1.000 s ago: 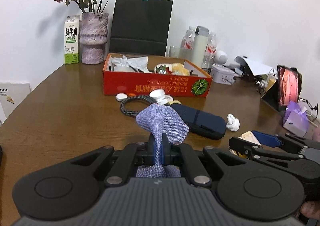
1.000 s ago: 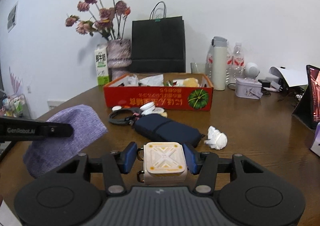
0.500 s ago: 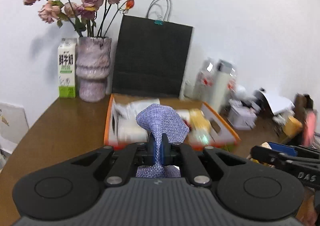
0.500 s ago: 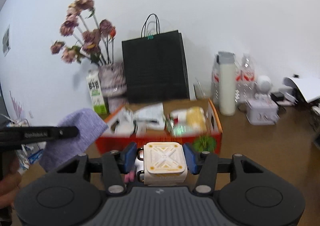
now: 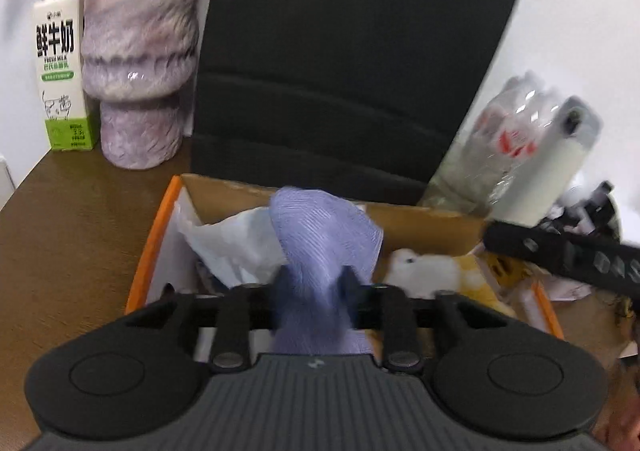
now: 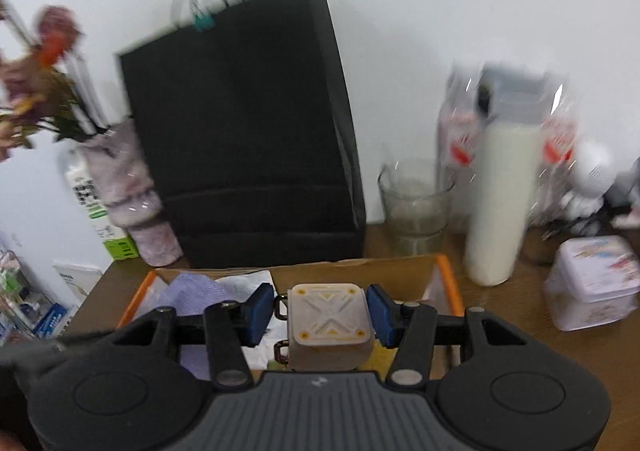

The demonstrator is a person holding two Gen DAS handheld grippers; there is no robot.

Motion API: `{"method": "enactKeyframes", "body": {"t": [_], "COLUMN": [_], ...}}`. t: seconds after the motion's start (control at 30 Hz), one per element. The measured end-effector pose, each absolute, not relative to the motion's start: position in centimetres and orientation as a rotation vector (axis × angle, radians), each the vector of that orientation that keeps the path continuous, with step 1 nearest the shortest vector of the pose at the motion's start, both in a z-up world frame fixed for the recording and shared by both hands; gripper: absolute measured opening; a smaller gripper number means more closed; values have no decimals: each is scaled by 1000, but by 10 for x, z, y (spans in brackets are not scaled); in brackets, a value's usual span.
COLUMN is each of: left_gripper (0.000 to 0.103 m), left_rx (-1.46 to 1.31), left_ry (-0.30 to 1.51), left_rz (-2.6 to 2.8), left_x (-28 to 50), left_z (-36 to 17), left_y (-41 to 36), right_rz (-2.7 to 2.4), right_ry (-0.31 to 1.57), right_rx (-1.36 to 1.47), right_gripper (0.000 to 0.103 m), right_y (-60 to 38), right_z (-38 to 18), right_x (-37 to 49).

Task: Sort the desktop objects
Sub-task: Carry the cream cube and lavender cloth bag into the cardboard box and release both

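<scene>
A: Report the left gripper (image 5: 314,301).

B: You hold it over the near wall of the orange box (image 5: 150,251). Its fingers have just been spreading, and the lilac cloth (image 5: 326,247) hangs between them, over the box interior. The frame is blurred, so you cannot confirm whether the pads press the cloth at all. Judgement: you position it here so the cloth drops inside the box, not on the bench (image 5: 76,227).

A: Report the right gripper (image 6: 320,315).

B: You pinch the cream square block (image 6: 328,321) by its two sides; the fingers sit part spread because the block is wide. It hangs over the right half of the same box, apparently for the same drop.

A: State what lies beneath.

B: The box already holds white crumpled paper (image 5: 236,239) on its left and a white and yellow soft item (image 5: 440,275) on its right. Expect both loads to land on those contents, not on the box floor.

A: State obstructions beyond the box.

B: The black paper bag (image 6: 244,147) stands directly behind the far wall. The vase (image 5: 138,63) and milk carton (image 5: 60,71) stand far left. A glass (image 6: 416,207), a white bottle (image 6: 502,195) and a pale tin (image 6: 596,281) stand on the right. Judgement: the two grippers sit close together, so mind them when you withdraw.
</scene>
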State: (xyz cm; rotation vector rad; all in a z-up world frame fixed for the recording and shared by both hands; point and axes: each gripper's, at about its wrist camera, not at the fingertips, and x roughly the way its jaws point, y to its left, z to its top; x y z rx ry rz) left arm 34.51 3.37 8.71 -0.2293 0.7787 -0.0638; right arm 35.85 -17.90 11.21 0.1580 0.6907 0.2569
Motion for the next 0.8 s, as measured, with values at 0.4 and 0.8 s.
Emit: {"method": "enactKeyframes", "body": {"t": [0.4, 0.8], "left_gripper": [62, 97], "left_rx": [-137, -252], "left_ry": [705, 713], "left_rz": [64, -4], "left_x": [314, 151], "left_z": [105, 75], "left_y": [77, 63], "right_rz": [334, 254], "right_ry": [826, 731], "right_rx": [234, -8], "right_gripper": [63, 86], "right_y": [-129, -177], "right_z": [74, 101], "right_x": [424, 256]}}
